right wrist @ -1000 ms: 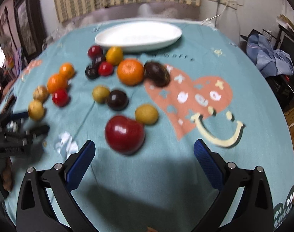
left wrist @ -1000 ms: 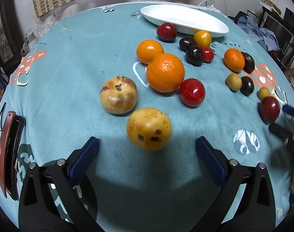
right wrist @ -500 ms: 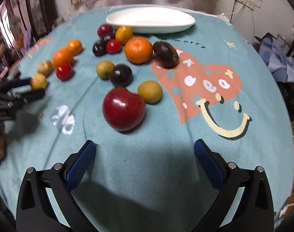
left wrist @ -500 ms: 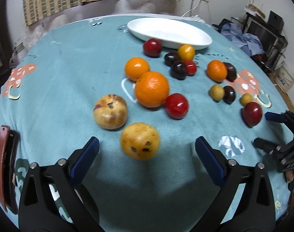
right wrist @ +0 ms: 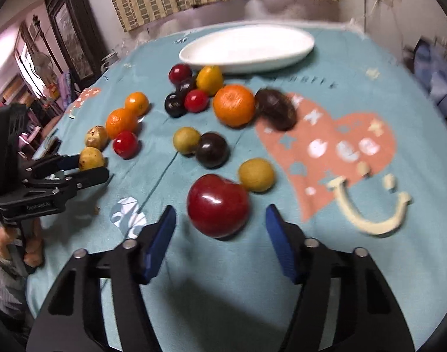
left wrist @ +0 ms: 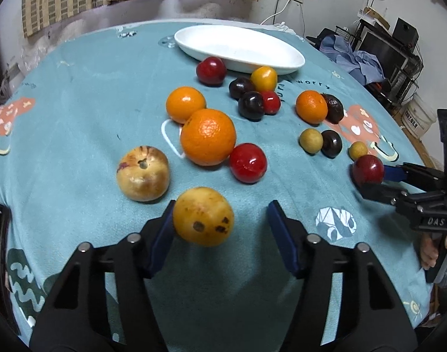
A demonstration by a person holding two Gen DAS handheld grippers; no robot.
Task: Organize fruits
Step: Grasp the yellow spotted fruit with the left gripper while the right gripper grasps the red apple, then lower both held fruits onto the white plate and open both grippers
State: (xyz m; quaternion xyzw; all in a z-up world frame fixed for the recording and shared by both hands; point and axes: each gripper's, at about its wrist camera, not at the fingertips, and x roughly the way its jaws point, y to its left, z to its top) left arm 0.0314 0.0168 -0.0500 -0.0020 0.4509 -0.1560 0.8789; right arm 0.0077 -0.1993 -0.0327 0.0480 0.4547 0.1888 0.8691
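- Step in hand, as judged: each gripper takes one fruit off the teal tablecloth [left wrist: 85, 94] for the white oval dish [left wrist: 241, 48] at the far edge of the table; no fruit lies in the dish yet.
- Left gripper [left wrist: 223, 228]: jaws closing around the yellow spotted fruit [left wrist: 203, 216], which sits near the table's near edge. The left pad touches or nearly touches the fruit's side — the right pad stands clear, with a gap of cloth showing. No grip yet.
- Right gripper [right wrist: 220, 228]: jaws closing around the large red fruit [right wrist: 218, 205], also toward the near edge. Cloth shows between each pad and the fruit, so it is straddled, not held; the view is motion-blurred.
- Doing it well: centre each fruit between the pads before they meet. The yellow fruit lies off toward the left pad, so a one-sided push could roll it; a small shift leftward would even the contact.
- Neighbours to mind: a pale blemished apple [left wrist: 143, 173] just beside the yellow fruit, and a small yellow-brown fruit [right wrist: 256, 174] touching or almost touching the red one — either could be nudged.
- Grip low on the widest part and gently; round, glossy skins may slip upward out of flat pads.
- Other oranges, plums and small fruits lie scattered between the grippers and the dish.
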